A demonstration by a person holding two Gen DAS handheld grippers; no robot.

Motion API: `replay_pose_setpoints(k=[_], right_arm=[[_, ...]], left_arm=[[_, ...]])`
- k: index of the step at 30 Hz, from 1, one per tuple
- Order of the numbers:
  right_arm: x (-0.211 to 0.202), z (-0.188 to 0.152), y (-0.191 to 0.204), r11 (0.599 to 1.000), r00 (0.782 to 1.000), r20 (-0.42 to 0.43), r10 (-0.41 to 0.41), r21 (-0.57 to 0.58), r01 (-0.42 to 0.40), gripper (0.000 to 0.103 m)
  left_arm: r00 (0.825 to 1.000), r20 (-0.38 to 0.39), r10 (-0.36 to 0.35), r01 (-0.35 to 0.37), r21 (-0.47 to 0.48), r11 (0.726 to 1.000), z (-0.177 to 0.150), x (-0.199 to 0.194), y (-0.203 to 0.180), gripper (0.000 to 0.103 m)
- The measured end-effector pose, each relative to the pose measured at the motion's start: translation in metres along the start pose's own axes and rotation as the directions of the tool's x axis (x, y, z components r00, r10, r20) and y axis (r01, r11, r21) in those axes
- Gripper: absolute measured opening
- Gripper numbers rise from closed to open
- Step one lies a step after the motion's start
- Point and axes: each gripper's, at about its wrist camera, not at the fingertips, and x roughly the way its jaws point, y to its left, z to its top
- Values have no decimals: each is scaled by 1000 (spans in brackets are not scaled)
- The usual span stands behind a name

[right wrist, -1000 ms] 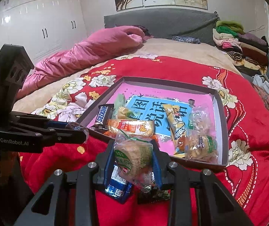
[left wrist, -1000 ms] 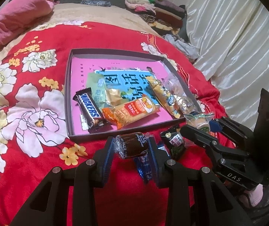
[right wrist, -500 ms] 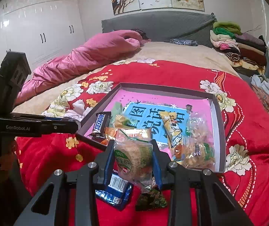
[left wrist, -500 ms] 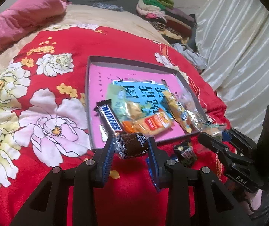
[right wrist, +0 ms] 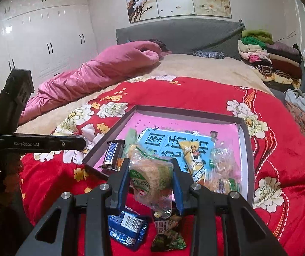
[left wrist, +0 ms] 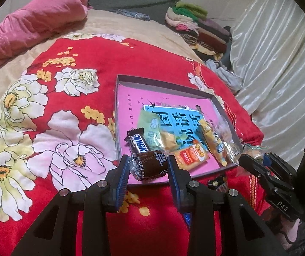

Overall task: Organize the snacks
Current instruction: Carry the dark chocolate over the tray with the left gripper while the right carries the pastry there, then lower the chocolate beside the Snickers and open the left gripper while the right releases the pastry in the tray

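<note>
Red floral blanket (left wrist: 71, 59) on bed carries one shallow tray (right wrist: 247, 147). Left gripper (left wrist: 148, 166): fingers clamped on one dark wrapped cake (left wrist: 149, 164), just above tray's near edge. Right gripper (right wrist: 151, 179): fingers clamped on one clear-bagged rice cake (right wrist: 152, 181). One Snickers bar (right wrist: 112, 152) in tray; two packets (right wrist: 127, 229) lie outside on blanket.

Both tongs are matte black plastic with angular, triangular cut-out frames. On the left tongs (left wrist: 148, 167), blue ribbed pads (left wrist: 123, 178) line the inner faces of the fingers, and round silver screws (left wrist: 102, 184) sit at the joints. The right tongs (right wrist: 151, 177) show the same blue pads (right wrist: 124, 178) and silver screws (right wrist: 105, 186). White lettering reads "GenRobot.AI" on the left tongs' side and "DAS" on the right's.
</note>
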Motion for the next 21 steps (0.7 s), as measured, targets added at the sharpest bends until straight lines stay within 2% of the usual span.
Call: replay_pose_setpoints(k=[21], right_arm=[[11, 8, -10, 1000, 1000, 21, -9, 14, 9, 36]], left_arm=[[1000, 5, 21, -21, 17, 1000, 0, 19, 0, 36]])
